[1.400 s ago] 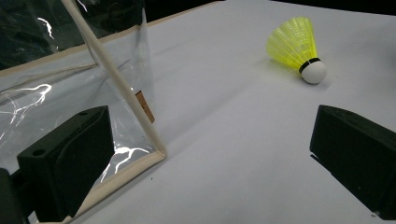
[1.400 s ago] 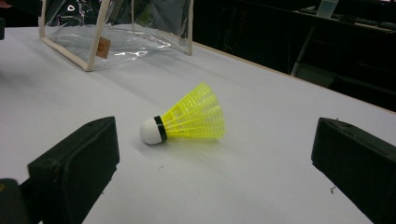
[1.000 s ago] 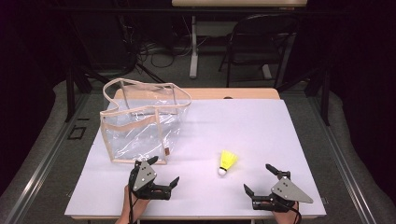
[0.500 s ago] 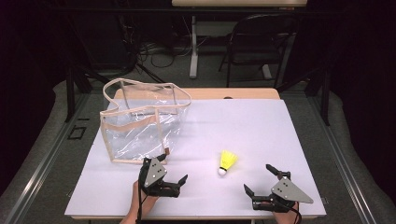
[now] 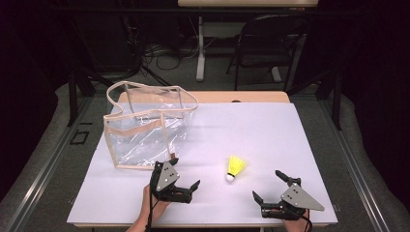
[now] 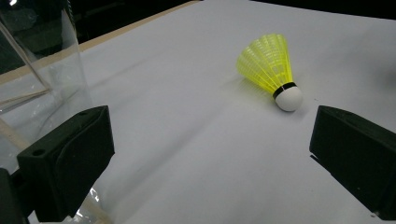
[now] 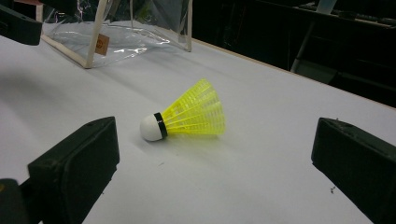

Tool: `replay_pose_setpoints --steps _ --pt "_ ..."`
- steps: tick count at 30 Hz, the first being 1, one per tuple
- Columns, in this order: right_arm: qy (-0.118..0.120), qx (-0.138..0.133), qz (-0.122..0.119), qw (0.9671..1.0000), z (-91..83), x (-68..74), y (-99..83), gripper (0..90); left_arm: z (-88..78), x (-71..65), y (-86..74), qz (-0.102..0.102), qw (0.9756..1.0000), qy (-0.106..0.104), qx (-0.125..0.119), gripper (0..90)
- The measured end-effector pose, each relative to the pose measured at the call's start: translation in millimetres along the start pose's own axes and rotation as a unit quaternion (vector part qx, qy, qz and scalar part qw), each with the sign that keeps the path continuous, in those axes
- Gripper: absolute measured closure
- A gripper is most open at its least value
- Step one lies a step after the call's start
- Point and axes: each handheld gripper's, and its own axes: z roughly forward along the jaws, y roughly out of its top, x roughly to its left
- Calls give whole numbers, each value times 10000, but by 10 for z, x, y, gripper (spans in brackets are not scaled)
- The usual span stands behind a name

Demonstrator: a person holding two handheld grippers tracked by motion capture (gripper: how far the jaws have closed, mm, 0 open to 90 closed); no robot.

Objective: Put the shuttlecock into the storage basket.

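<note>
My left gripper point(image 5: 183, 175) has shifted right and turned toward the shuttlecock point(image 5: 235, 167), leaving the right gripper point(image 5: 274, 186) parked at the near right edge. Both sets of jaws are spread wide, grasping nothing. Shuttlecock lies on its side, near centre-right, well apart from the clear bag point(image 5: 145, 128) at far left. I judge the left is lining up the pick.

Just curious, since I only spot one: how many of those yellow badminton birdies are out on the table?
1. The yellow shuttlecock lies on its side on the white table, between the two grippers, right of the clear bag, which looks empty.
</note>
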Motion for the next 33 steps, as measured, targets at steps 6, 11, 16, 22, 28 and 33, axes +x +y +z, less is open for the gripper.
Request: replay_pose_setpoints --steps 6,11,16,22,28,33 --pt "-6 -12 -13 10000 0 -2 1 6 66 -37 38 4 10000 -51 16 0" --pt "-14 -15 1 10000 -2 -4 0 6 116 -59 69 -5 10000 -86 48 0" --pt "-15 -13 1 10000 -4 -5 0 6 183 -98 99 13 9999 -121 99 0" --pt "-26 -9 20 10000 -11 -7 0 6 274 -162 136 9 9997 -153 200 0" --pt "-30 -12 31 10000 -14 -4 1 6 359 -211 166 14 9993 -195 308 0" --pt "-38 -25 27 10000 -17 1 3 6 398 -245 183 18 9992 -179 362 0"
